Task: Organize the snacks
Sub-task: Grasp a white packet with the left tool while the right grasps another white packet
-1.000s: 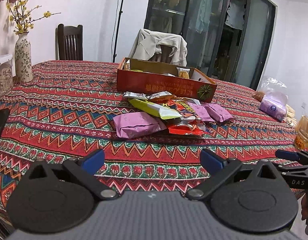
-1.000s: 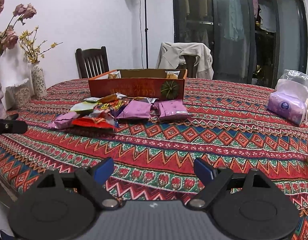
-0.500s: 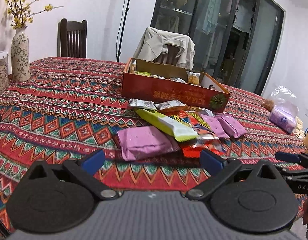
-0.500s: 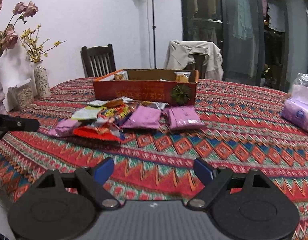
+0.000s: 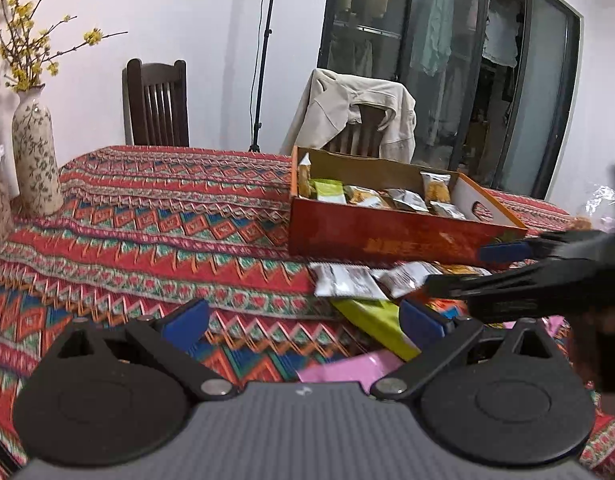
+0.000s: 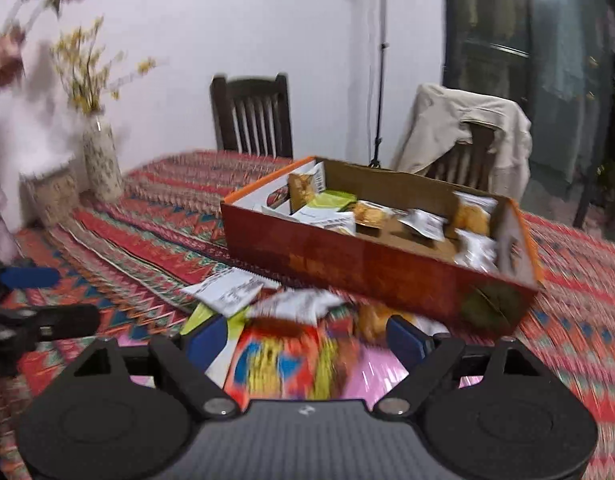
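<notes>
An orange-red cardboard box point(image 5: 387, 236) point(image 6: 347, 264) holds several small snack packets. In front of it lies a loose pile: white packets point(image 5: 345, 280) point(image 6: 227, 290), a yellow-green packet point(image 5: 371, 320), a pink packet point(image 5: 347, 370) and a red-and-yellow packet point(image 6: 279, 360). My left gripper point(image 5: 303, 320) is open at the pile's left edge, with nothing between its pads. My right gripper point(image 6: 306, 338) hovers open just over the pile, the red-and-yellow packet below its gap. The right wrist view is motion-blurred. In the left wrist view the right gripper's fingers point(image 5: 503, 252) reach in from the right, in front of the box.
A patterned red tablecloth point(image 5: 167, 240) covers the table. A flowered vase point(image 5: 35, 160) point(image 6: 101, 160) stands at the far left edge. Behind the table are a dark wooden chair point(image 5: 157, 104), a chair draped with a beige jacket point(image 5: 355, 108) and a light stand.
Both grippers have moved forward to the pile and the box, which now look larger. The right gripper has swung into the left wrist view, above the snacks.
</notes>
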### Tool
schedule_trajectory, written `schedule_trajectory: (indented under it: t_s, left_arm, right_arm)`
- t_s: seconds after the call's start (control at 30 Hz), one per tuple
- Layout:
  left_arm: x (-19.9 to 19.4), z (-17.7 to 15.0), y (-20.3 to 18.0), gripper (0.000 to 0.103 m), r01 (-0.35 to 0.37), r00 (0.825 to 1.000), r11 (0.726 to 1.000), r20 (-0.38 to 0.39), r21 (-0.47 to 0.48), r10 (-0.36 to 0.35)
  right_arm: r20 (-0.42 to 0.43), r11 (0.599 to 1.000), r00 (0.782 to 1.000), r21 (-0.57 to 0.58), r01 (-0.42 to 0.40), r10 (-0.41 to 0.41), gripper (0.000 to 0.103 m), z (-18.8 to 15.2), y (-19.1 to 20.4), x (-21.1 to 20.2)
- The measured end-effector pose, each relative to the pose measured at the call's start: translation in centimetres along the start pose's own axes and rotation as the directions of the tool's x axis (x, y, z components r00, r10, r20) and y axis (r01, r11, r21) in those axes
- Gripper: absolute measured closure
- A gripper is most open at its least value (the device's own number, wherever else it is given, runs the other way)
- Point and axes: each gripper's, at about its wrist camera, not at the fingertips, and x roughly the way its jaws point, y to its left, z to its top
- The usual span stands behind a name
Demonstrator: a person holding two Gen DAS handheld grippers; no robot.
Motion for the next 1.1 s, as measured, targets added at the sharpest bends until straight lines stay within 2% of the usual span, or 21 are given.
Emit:
schedule_trajectory:
  t_s: [0.07,0.23,0.3,0.37,0.43,0.47,0.6,0.77,0.87,0.9,0.93,0.97,1.0,1.03,1.1]
  left_arm:
    - [0.9,0.4,0.3,0.0,-0.007,1.0,1.0,-0.007,0.006,0.007]
    - [3.3,1.2,0.4,0.0,-0.007,0.999,1.0,-0.033,0.026,0.008]
    - [4.2,1.2,0.2,0.0,0.002,0.999,0.999,-0.044,0.032,-0.001]
    - [5.1,1.4,-0.2,0.0,0.014,0.998,0.999,-0.055,0.036,-0.012]
    - [6.1,1.5,-0.7,0.0,0.017,0.998,0.999,-0.068,0.042,-0.014]
    - [6.6,1.6,-1.0,0.0,0.013,0.997,0.999,-0.072,0.048,-0.01]
    - [9.1,2.0,-2.2,0.0,0.016,0.995,0.997,-0.096,0.08,-0.008]
    - [12.3,3.1,-3.5,0.0,0.051,0.985,0.995,-0.167,0.082,-0.036]
    - [14.5,3.4,-4.4,0.002,0.043,0.973,0.997,-0.231,0.07,-0.026]
    - [14.9,3.3,-4.6,0.006,0.039,0.971,0.996,-0.238,0.078,-0.02]
    - [15.2,3.2,-4.9,0.02,0.035,0.97,0.995,-0.244,0.089,-0.012]
    - [15.4,3.1,-5.1,0.04,0.033,0.968,0.994,-0.25,0.1,-0.008]
    - [15.5,3.0,-5.3,0.043,0.028,0.969,0.993,-0.248,0.111,0.0]
    - [15.3,2.9,-5.4,0.055,0.014,0.971,0.993,-0.238,0.119,0.015]
    - [14.8,2.8,-5.5,0.057,0.018,0.972,0.993,-0.235,0.114,0.01]
  right_arm:
    - [-0.043,1.0,0.999,-0.02,0.002,-0.003,0.019,1.1,0.5,2.7]
    - [-0.092,1.0,0.996,0.016,-0.01,0.012,0.021,2.1,0.2,6.9]
    - [-0.113,1.0,0.994,0.012,-0.008,0.009,0.035,1.9,0.2,7.7]
    - [-0.125,1.0,0.992,0.003,-0.015,0.015,0.035,1.4,0.0,7.9]
    - [-0.121,1.0,0.993,-0.009,-0.012,0.01,0.041,1.2,-0.3,7.7]
    - [-0.126,1.0,0.992,-0.016,-0.006,0.004,0.061,1.2,-0.4,7.6]
    - [-0.122,1.0,0.993,-0.023,-0.002,-0.001,0.061,0.5,-1.2,6.8]
    - [-0.039,1.0,0.999,-0.006,0.008,-0.008,0.061,0.2,-2.3,3.6]
    - [0.013,0.999,1.0,0.026,0.019,-0.02,0.061,-0.2,-3.5,1.2]
    - [0.027,0.999,1.0,0.043,0.014,-0.016,0.061,-0.5,-4.0,0.4]
    - [0.039,0.998,0.999,0.054,0.017,-0.019,0.061,-0.8,-4.5,-0.5]
    - [0.049,0.998,0.998,0.061,0.023,-0.026,0.061,-1.1,-4.8,-1.2]
    - [0.057,0.997,0.998,0.068,0.027,-0.031,0.061,-1.4,-5.1,-2.0]
    - [0.064,0.997,0.997,0.076,0.029,-0.034,0.061,-1.9,-5.4,-2.8]
    - [0.078,0.996,0.996,0.088,0.025,-0.032,0.061,-2.7,-5.8,-4.2]
